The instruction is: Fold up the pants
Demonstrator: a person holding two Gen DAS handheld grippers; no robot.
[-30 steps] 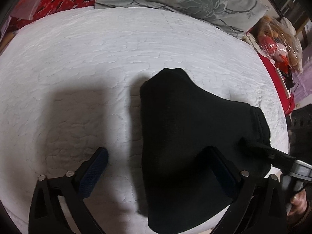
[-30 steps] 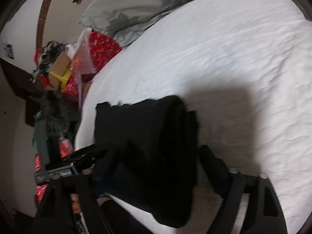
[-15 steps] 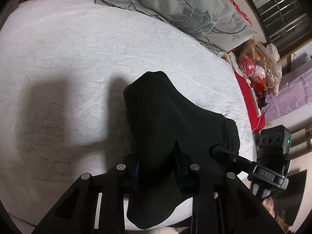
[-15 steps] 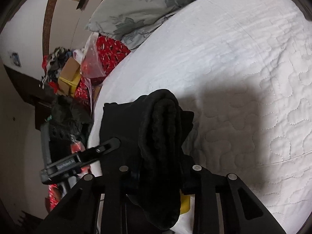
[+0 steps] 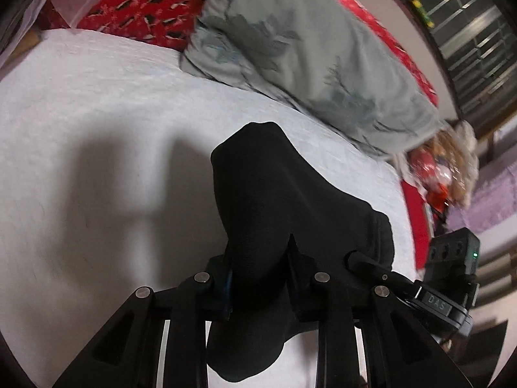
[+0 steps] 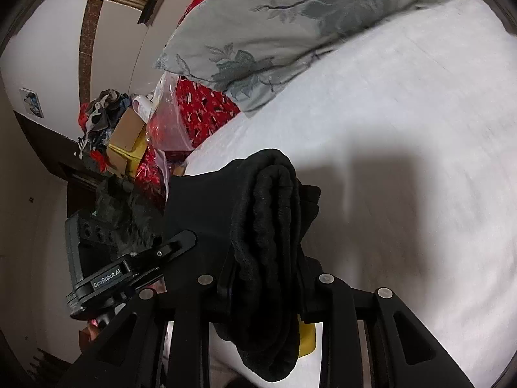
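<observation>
The black pants (image 5: pixel 278 200) are a folded bundle, held up off the white quilted bed (image 5: pixel 97 123). My left gripper (image 5: pixel 260 278) is shut on the near edge of the pants. My right gripper (image 6: pixel 266 278) is shut on the ribbed waistband end of the pants (image 6: pixel 274 213). In the left wrist view the right gripper (image 5: pixel 365 263) grips the pants at the right. In the right wrist view the left gripper (image 6: pixel 181 241) grips them at the left. The lower part of the bundle hangs below the jaws.
A grey floral pillow (image 5: pixel 307 51) lies at the head of the bed, over a red patterned cover (image 5: pixel 135 16). Bags and clutter (image 5: pixel 442 161) sit off the bed's right side. Boxes and a plastic bag (image 6: pixel 139 129) are stacked by the wall.
Both grippers went from open around the pants to shut on them. The bundle has been lifted off the bed, and both views now tilt up toward the pillow.
</observation>
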